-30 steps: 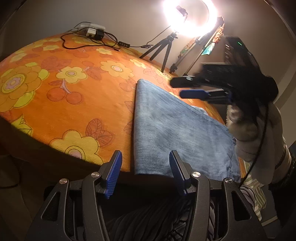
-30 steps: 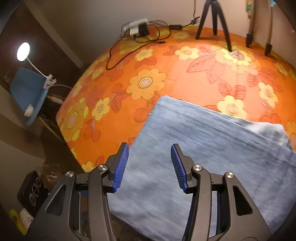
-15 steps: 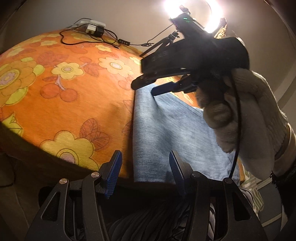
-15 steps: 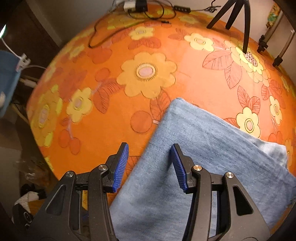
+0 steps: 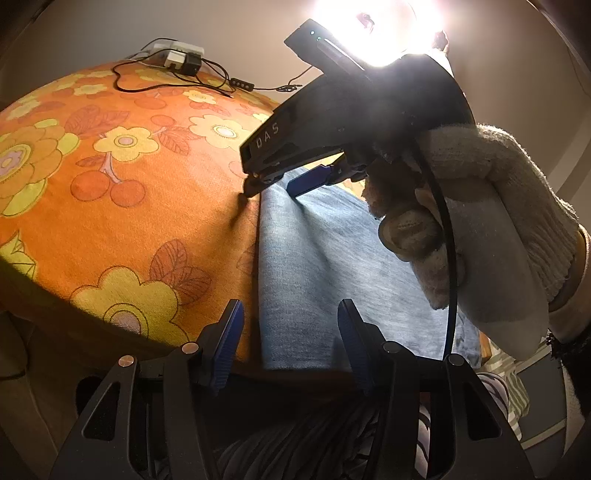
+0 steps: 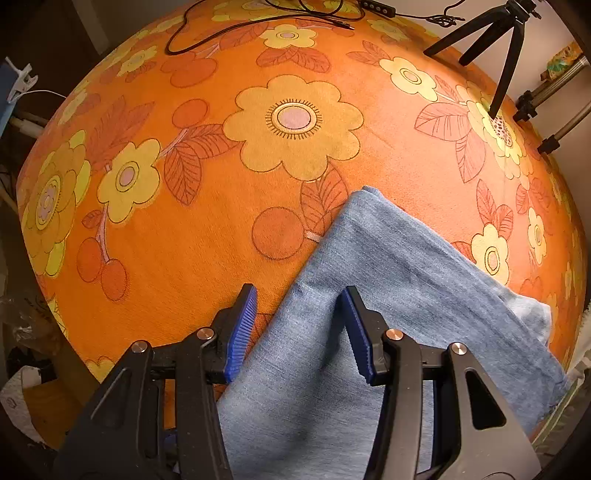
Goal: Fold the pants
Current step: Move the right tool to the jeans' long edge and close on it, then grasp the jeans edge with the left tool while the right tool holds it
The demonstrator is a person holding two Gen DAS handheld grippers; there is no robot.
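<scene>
Folded blue denim pants lie on a table under an orange flowered cloth, near its front right edge. My left gripper hovers open at the table's near edge, its fingers either side of the pants' near left corner and not touching it. My right gripper points down at the pants' left folded edge, close to the far corner. Its jaws stand apart: one fingertip is over the cloth, the other over the denim. A white knitted glove holds it.
A power strip with black cables lies at the table's far edge. A bright ring light glares behind, on a black tripod standing on the cloth at the far right. The table drops off just in front of my left gripper.
My right gripper has swung left across the pants and dropped, tipping downward, from over the denim to the left folded edge. My left gripper has stayed put.
</scene>
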